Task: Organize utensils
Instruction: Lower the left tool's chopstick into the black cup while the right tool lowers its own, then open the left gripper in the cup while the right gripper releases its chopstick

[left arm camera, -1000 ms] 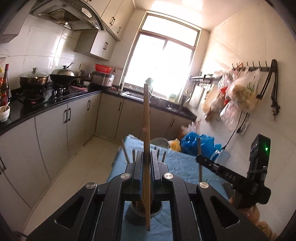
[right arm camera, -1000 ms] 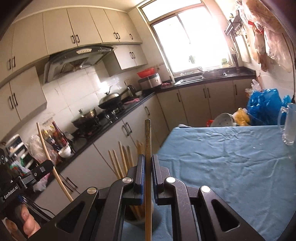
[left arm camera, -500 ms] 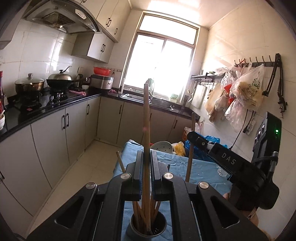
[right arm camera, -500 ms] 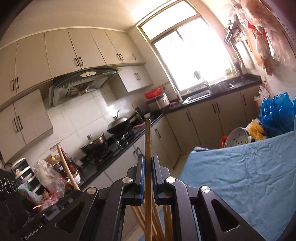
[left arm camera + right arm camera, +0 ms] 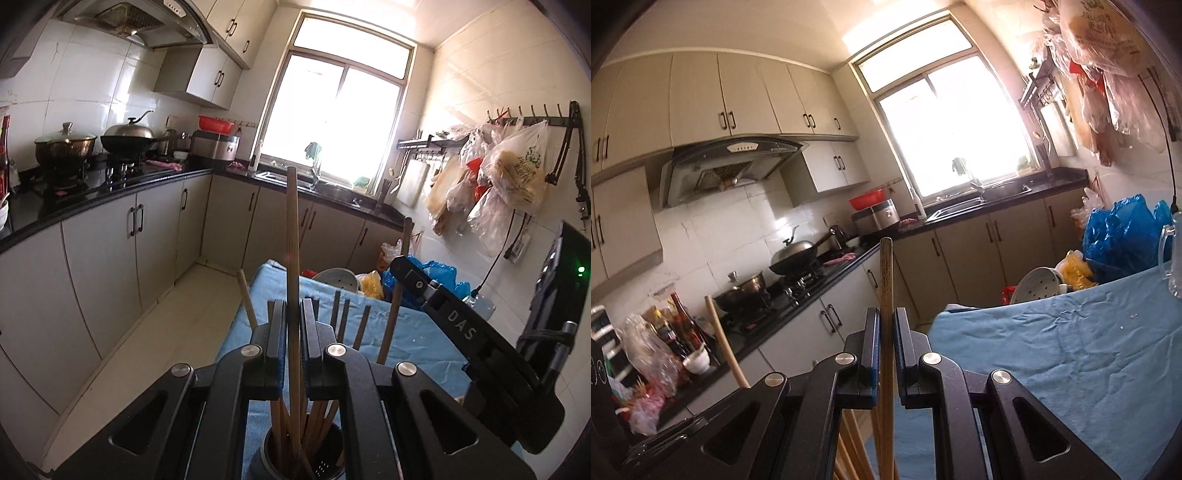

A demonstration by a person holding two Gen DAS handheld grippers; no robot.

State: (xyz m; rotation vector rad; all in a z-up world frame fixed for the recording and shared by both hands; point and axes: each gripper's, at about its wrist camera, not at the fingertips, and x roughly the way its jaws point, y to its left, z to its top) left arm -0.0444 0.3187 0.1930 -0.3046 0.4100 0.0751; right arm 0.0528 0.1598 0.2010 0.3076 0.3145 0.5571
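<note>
My left gripper (image 5: pixel 294 314) is shut on a wooden chopstick (image 5: pixel 291 236) that stands upright with its lower end inside a dark metal utensil holder (image 5: pixel 325 467). Several more chopsticks stand in the holder. My right gripper (image 5: pixel 885 321) is shut on a second upright wooden chopstick (image 5: pixel 886 273). That gripper also shows at the right of the left wrist view (image 5: pixel 410 273), with its chopstick (image 5: pixel 397 291) slanting down toward the holder. The left chopstick shows at the left of the right wrist view (image 5: pixel 722 339).
The holder stands on a table with a blue cloth (image 5: pixel 1052 354). A glass mug (image 5: pixel 1174 258) stands at its right edge. Blue bags (image 5: pixel 1123 229) and a white colander (image 5: pixel 1038 284) lie beyond it. A black counter with pots (image 5: pixel 74 147) runs along the left.
Both grippers have lowered their chopsticks toward the holder. The right gripper has moved closer to the left one, and the left chopstick's tip now sits in the holder.
</note>
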